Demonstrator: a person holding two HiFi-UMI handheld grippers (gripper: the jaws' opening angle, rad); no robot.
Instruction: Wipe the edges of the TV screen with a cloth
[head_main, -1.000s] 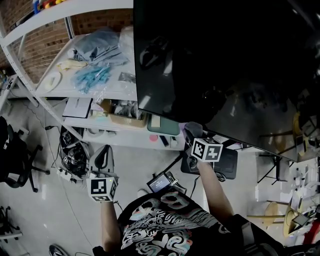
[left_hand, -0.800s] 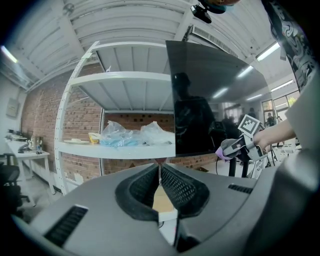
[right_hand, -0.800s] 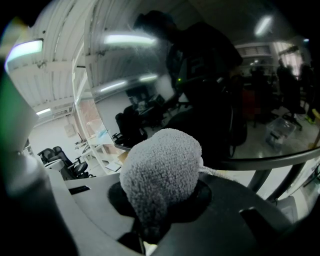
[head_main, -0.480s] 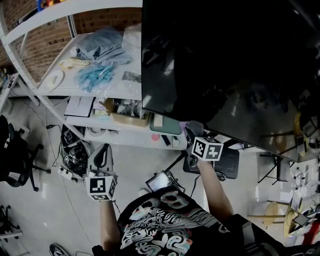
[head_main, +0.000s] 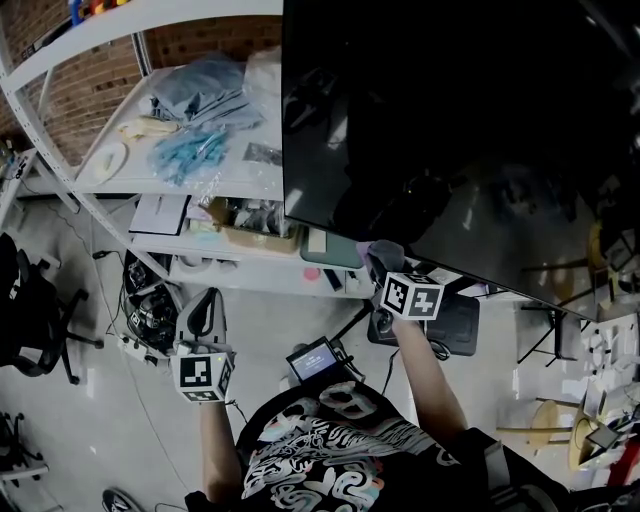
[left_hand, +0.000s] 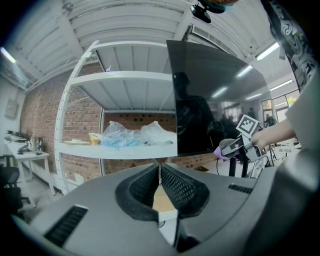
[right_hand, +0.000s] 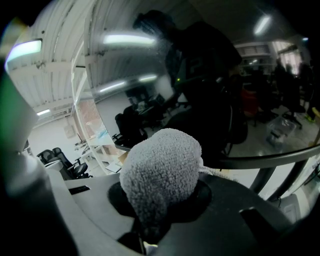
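Nubby bunched cloth (right_hand: 160, 170) clamped in right gripper (head_main: 386, 264), hiding its jaw tips, at glossy black TV screen's (head_main: 450, 130) lower edge, left gripper (left_hand: 160, 186) closed, empty.

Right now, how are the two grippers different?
The right gripper is shut on a fluffy cloth; the left gripper is shut on nothing. The right gripper is up at the TV's bottom edge; the left gripper hangs lower, away from the TV. Each carries a marker cube.
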